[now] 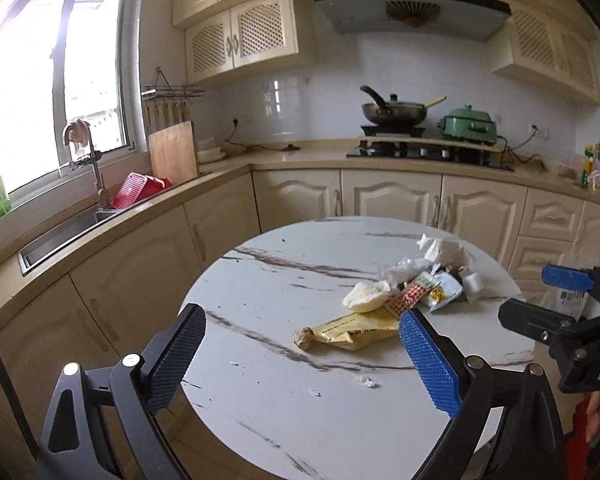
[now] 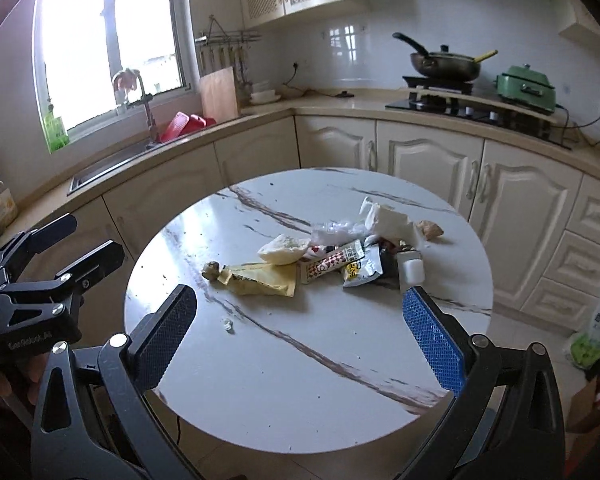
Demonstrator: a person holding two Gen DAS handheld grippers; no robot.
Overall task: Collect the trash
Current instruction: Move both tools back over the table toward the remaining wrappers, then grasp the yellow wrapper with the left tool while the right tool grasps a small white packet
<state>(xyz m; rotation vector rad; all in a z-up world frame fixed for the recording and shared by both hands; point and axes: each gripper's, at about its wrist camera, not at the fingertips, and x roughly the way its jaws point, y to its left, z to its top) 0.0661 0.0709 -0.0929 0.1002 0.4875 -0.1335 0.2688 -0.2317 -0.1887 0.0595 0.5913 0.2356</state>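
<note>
A pile of trash lies on the round marble table (image 1: 284, 408) (image 2: 300, 380): a yellow wrapper (image 1: 352, 330) (image 2: 260, 280), a pale bread piece (image 1: 366, 296) (image 2: 284, 249), a red-and-white packet (image 1: 410, 296) (image 2: 328, 266), a silver sachet (image 2: 362, 270), crumpled white tissue (image 1: 444, 250) (image 2: 392, 220) and clear plastic (image 2: 336, 232). A small brown lump (image 2: 430, 229) lies past the tissue. My left gripper (image 1: 300, 352) is open and empty, just short of the yellow wrapper. My right gripper (image 2: 300, 320) is open and empty, short of the pile; it also shows in the left wrist view (image 1: 540, 296).
Small white crumbs (image 1: 366, 381) (image 2: 228, 325) lie on the table near its front. Cream cabinets and a counter ring the table, with a sink (image 1: 72, 228), a stove with a wok (image 1: 396, 114) and a green cooker (image 1: 470, 124). Bags sit on the floor at the right (image 2: 592, 336).
</note>
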